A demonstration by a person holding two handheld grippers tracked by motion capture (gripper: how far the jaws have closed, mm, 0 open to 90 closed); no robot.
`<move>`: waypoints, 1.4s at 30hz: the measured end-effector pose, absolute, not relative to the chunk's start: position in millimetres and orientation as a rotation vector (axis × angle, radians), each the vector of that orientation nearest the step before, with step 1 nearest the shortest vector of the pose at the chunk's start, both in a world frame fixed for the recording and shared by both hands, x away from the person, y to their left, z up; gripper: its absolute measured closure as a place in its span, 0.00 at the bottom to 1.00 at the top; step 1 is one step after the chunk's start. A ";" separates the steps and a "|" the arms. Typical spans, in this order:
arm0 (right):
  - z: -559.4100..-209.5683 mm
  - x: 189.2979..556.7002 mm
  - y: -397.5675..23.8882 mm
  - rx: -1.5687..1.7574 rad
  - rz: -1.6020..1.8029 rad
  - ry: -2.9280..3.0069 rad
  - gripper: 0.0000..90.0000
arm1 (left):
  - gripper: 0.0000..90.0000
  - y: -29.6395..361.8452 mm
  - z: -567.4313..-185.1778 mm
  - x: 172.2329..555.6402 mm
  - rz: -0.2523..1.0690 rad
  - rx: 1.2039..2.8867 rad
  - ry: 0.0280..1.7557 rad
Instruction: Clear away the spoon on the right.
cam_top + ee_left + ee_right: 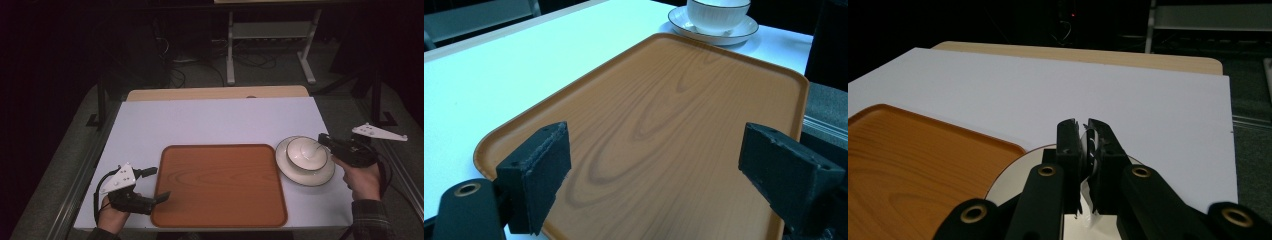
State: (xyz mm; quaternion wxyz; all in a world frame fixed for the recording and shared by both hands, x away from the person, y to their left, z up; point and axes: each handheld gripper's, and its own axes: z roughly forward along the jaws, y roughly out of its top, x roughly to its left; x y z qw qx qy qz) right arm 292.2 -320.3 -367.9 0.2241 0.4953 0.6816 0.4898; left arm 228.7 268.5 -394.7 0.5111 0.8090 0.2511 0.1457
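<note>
A white cup [306, 152] stands on a white saucer [306, 178] on the table, just right of an orange-brown wood-grain tray [220, 185]. My right gripper [322, 141] reaches the cup from the right. In the right gripper view its jaws [1084, 131] are shut on a thin white part of the cup, above the saucer [1013, 175]. My left gripper [159, 183] is at the tray's front left corner. It is open, with its jaws [654, 175] spread over the bare tray [674, 115] and nothing between them. The cup [716, 15] and saucer [744, 32] lie beyond the tray's far corner.
The white tabletop [215, 120] stretches bare behind the tray to a wooden edge [215, 93]. A white metal stand [270, 30] and cables sit on the dark floor beyond. The table's right edge runs close to the saucer.
</note>
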 end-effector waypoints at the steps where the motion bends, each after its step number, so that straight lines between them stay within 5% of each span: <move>1: -366.6 292.5 -319.7 1.365 1.356 1.880 0.93 | 0.14 268.5 -394.6 228.6 0.350 1.945 0.604; 42: -318.7 279.2 -265.5 1.048 1.452 2.055 0.93 | 0.14 269.3 -393.9 227.7 0.348 1.944 0.598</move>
